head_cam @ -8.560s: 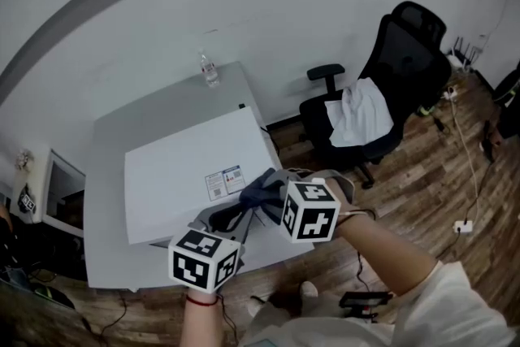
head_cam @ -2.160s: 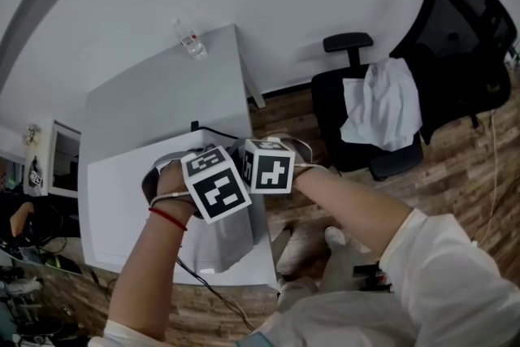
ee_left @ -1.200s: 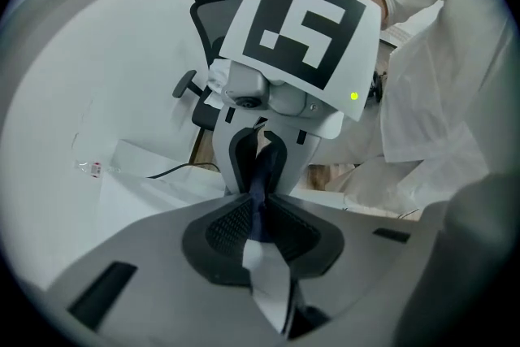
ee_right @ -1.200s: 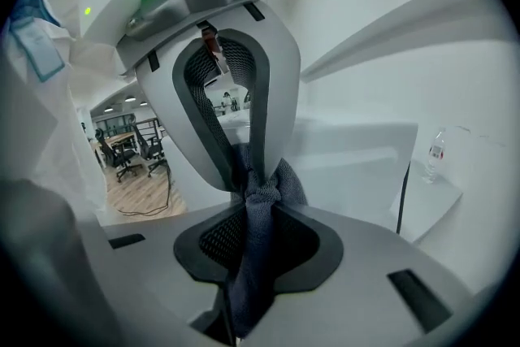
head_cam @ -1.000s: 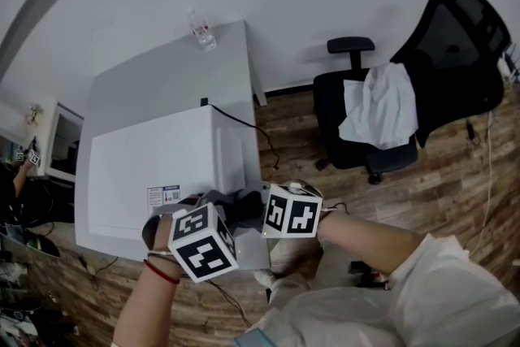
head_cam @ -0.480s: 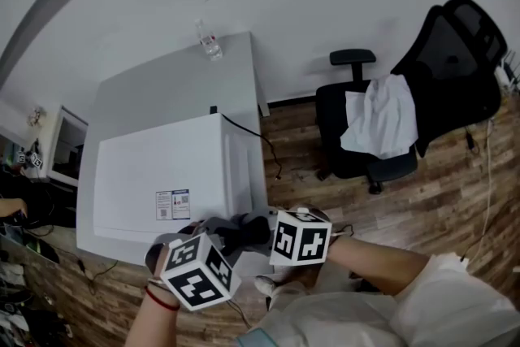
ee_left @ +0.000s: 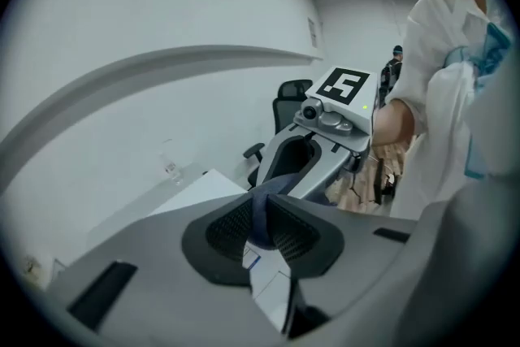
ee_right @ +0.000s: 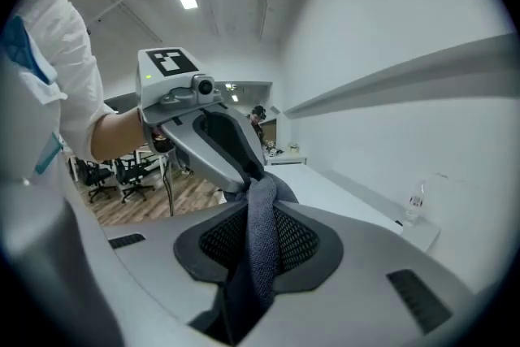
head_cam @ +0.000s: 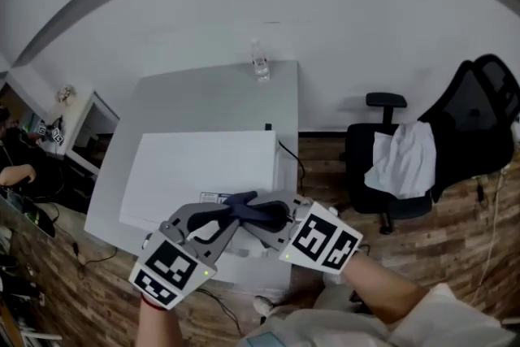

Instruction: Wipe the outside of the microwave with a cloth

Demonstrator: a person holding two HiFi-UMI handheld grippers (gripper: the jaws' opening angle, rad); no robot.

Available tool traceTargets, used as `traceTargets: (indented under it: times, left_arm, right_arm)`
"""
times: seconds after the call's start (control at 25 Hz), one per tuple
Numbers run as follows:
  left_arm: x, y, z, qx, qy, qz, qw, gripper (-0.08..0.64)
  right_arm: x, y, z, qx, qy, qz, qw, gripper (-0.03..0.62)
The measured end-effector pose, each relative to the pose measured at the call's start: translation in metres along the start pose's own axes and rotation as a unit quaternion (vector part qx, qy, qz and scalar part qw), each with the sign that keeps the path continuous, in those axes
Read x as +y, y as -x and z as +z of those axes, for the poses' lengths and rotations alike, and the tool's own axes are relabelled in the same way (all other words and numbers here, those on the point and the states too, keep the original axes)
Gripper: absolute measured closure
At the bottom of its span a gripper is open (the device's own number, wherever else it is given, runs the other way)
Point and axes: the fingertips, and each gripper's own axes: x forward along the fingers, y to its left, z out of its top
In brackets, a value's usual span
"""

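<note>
My left gripper (head_cam: 218, 217) and right gripper (head_cam: 275, 217) are each clamped on one end of the dark blue cloth (head_cam: 248, 206), which runs twisted between them. Half a second ago it hung off the near right corner of the white microwave (head_cam: 203, 162). Now it is over the near edge of the top panel, beside the label (head_cam: 213, 197). I read this as shifting from the side to the top, and the bunched cloth probably wants spreading first.

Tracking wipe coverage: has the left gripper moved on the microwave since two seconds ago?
Yes. The left gripper went from the microwave's far right corner to its near edge, by the label.
</note>
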Motion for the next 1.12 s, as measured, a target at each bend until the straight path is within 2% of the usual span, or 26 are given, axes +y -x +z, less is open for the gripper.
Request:
traceTargets:
  times: [0.12, 0.24, 0.32, 0.4, 0.48, 0.68, 0.88, 1.0, 1.12]
  left_arm:
    - [0.02, 0.004, -0.02, -0.031, 0.027, 0.055, 0.9977, 0.505]
    - [0.031, 0.01, -0.038, -0.072, 0.087, 0.087, 0.9898, 0.501]
    - [0.039, 0.019, -0.045, -0.11, 0.143, 0.115, 0.9769, 0.482]
    - [0.051, 0.033, -0.047, -0.148, 0.195, 0.158, 0.9566, 0.473]
    - [0.06, 0.044, -0.055, -0.168, 0.229, 0.197, 0.9382, 0.469]
    - [0.067, 0.053, -0.069, -0.178, 0.254, 0.237, 0.9206, 0.461]
    - [0.084, 0.072, -0.077, -0.209, 0.286, 0.283, 0.8915, 0.456]
    - [0.085, 0.067, -0.084, -0.207, 0.307, 0.273, 0.8878, 0.456]
    - [0.083, 0.058, -0.081, -0.202, 0.307, 0.26, 0.8931, 0.456]
  right_arm:
    - [-0.003, -0.027, -0.001, 0.017, -0.008, -0.006, 1.0, 0.497]
    - [0.0, -0.045, -0.006, 0.026, -0.018, -0.013, 0.999, 0.497]
    - [0.001, -0.05, -0.005, 0.02, -0.026, -0.019, 0.999, 0.497]
    - [-0.001, -0.053, -0.001, 0.009, -0.037, -0.023, 0.999, 0.497]
    - [-0.001, -0.054, 0.002, 0.004, -0.039, -0.029, 0.999, 0.497]
    - [0.002, -0.055, 0.014, -0.013, -0.026, -0.047, 0.998, 0.497]
    - [-0.014, -0.047, 0.022, -0.042, -0.047, -0.075, 0.995, 0.497]
    - [-0.021, -0.04, 0.028, -0.066, -0.066, -0.079, 0.992, 0.497]
    - [-0.023, -0.037, 0.035, -0.078, -0.066, -0.082, 0.991, 0.497]
